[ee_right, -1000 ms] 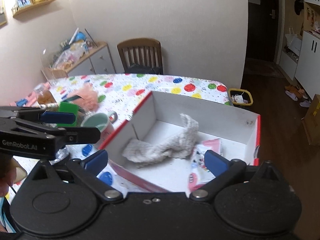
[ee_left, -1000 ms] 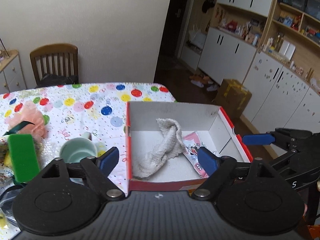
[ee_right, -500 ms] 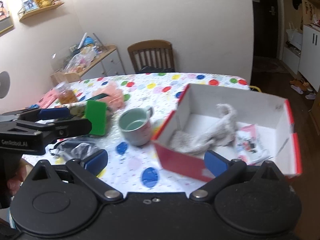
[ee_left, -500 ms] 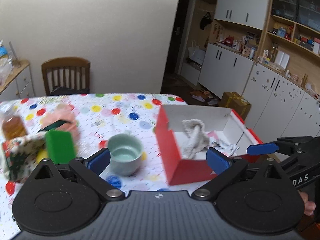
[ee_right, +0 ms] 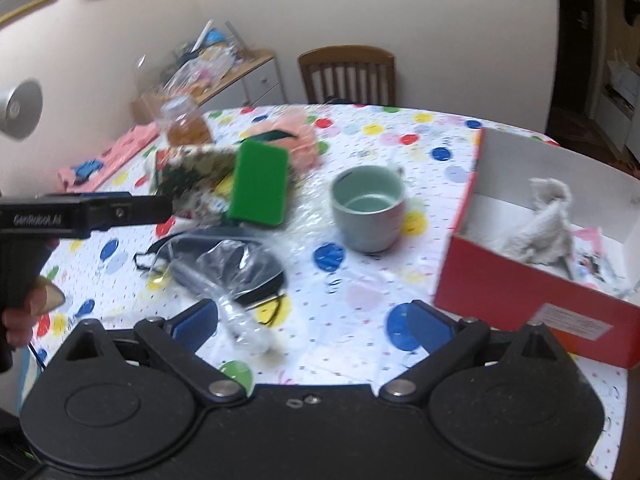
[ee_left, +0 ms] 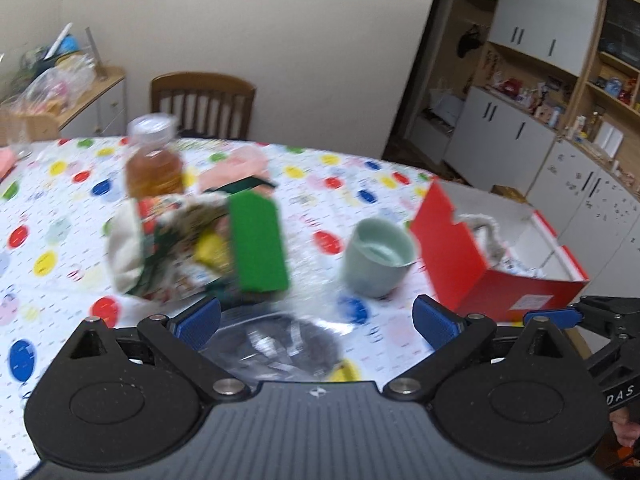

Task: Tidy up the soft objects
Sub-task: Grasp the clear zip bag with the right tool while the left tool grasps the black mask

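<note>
While both cameras face the same dotted table (ee_right: 424,128), each catches things the other misses. Landmark: the pale green cup (ee_right: 368,208).

Far left of the cup, the right-wrist view alone shows pink cloth (ee_right: 108,154) at the table edge and the left gripper's black body. Its fingertips can't be made out there. The left-wrist view shows that left gripper (ee_left: 316,318) released, blue pads wide apart, nothing between them.

Left of the cup: a tea bottle (ee_left: 154,160), a floral pouch (ee_left: 168,240), and a green sponge (ee_left: 258,240) leaning against the pouch. Behind the sponge lies a pink mesh puff (ee_right: 298,138), blurred in both views.

Left of the cup and nearer the cameras: a dark item in clear plastic wrap (ee_right: 236,268). The right-wrist view shows it whole; the left-wrist view shows only a smear between the pads.

Right gripper (ee_right: 314,326) is also released and empty, pads hovering over the table on the near side of the cup.

Right of the cup: a red box (ee_right: 536,284), white inside, open on top. In it lies a rumpled off-white towel (ee_right: 536,224), partly bunched upward, with a pink printed packet (ee_right: 592,256) beside it. The left-wrist view shows only the towel's top above the box wall, plus the right gripper's blue tip at the frame's right edge.
</note>
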Tool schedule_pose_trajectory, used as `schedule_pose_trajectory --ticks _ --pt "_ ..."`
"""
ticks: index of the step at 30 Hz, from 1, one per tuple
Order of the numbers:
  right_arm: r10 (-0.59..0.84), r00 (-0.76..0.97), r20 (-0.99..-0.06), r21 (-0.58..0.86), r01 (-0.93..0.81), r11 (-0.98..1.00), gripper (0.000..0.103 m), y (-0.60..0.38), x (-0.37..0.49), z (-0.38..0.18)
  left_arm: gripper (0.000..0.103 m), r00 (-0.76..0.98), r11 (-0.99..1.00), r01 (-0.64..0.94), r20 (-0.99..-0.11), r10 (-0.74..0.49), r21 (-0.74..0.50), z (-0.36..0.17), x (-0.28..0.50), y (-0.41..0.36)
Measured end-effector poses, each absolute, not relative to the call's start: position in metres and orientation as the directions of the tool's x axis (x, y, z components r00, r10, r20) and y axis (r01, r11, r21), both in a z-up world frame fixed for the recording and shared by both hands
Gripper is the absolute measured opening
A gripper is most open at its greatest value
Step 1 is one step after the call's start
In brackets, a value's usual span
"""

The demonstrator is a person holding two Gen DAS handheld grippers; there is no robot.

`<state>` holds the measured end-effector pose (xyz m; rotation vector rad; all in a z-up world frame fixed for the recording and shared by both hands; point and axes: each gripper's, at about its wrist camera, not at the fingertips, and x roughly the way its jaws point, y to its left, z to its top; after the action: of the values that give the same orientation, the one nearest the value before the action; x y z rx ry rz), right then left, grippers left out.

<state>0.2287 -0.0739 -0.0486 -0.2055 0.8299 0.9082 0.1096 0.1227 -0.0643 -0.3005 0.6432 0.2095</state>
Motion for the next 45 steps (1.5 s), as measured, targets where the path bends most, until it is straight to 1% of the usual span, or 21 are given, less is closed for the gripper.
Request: schedule_pose_trajectory --ticks 5,9,12,18,20,24,26,31,33,35,36,37,45 --pt "0.596 0.301 -0.744 0.142 -0.801 0.582 0.093 -0.04 0.216 -0.064 0.103 0.753 0.924 -0.329 -0.644 0.134 -0.193 -0.083 0.097 0.152" --pt "0.575 0.265 -0.774 0.112 -0.837 0.536 0.087 -0.013 0.209 -0.077 0.103 0.727 0.922 -0.364 -0.66 0.19 -0.135 -0.097 0.092 0.166" --pt "0.552 0.246 -0.797 0.08 -0.863 0.5 0.081 0.006 0.204 -0.087 0.103 0.714 0.924 -0.368 -0.668 0.209 -0.105 -0.107 0.089 0.175" --pt "0.504 0.229 -0.833 0.023 -0.895 0.445 0.073 0.037 0.204 -0.105 0.103 0.699 0.915 -0.385 -0.685 0.205 -0.119 -0.124 0.089 0.197" --pt "0.492 0.225 -0.841 0.012 -0.901 0.433 0.067 0.045 0.204 -0.11 0.103 0.695 0.915 -0.385 -0.692 0.198 -0.124 -0.128 0.09 0.202" --pt "0.477 0.21 -0.853 0.006 -0.911 0.411 0.063 0.058 0.208 -0.119 0.103 0.676 0.915 -0.39 -0.707 0.205 -0.107 -0.136 0.096 0.209" --pt "0.468 0.2 -0.861 0.009 -0.913 0.407 0.058 0.065 0.21 -0.125 0.103 0.677 0.913 -0.39 -0.709 0.199 -0.116 -0.138 0.099 0.213" --pt "0.43 0.197 -0.881 -0.02 -0.924 0.382 0.053 0.081 0.209 -0.139 0.103 0.678 0.918 -0.377 -0.713 0.18 -0.126 -0.141 0.104 0.217" --pt "0.419 0.193 -0.887 -0.023 -0.926 0.377 0.049 0.083 0.208 -0.143 0.103 0.679 0.92 -0.372 -0.712 0.178 -0.125 -0.142 0.106 0.217" --pt "0.416 0.198 -0.887 -0.028 -0.925 0.38 0.039 0.083 0.209 -0.144 0.103 0.679 0.921 -0.369 -0.714 0.172 -0.129 -0.144 0.108 0.218" --pt "0.419 0.202 -0.885 -0.029 -0.923 0.384 0.036 0.083 0.209 -0.144 0.103 0.679 0.921 -0.367 -0.715 0.167 -0.133 -0.146 0.108 0.219" --pt "0.421 0.206 -0.883 -0.029 -0.921 0.389 0.031 0.082 0.21 -0.143 0.103 0.679 0.921 -0.366 -0.716 0.163 -0.137 -0.147 0.109 0.22" --pt "0.451 0.213 -0.866 0.004 -0.901 0.433 0.027 0.068 0.217 -0.134 0.102 0.684 0.92 -0.353 -0.718 0.131 -0.169 -0.152 0.116 0.225"
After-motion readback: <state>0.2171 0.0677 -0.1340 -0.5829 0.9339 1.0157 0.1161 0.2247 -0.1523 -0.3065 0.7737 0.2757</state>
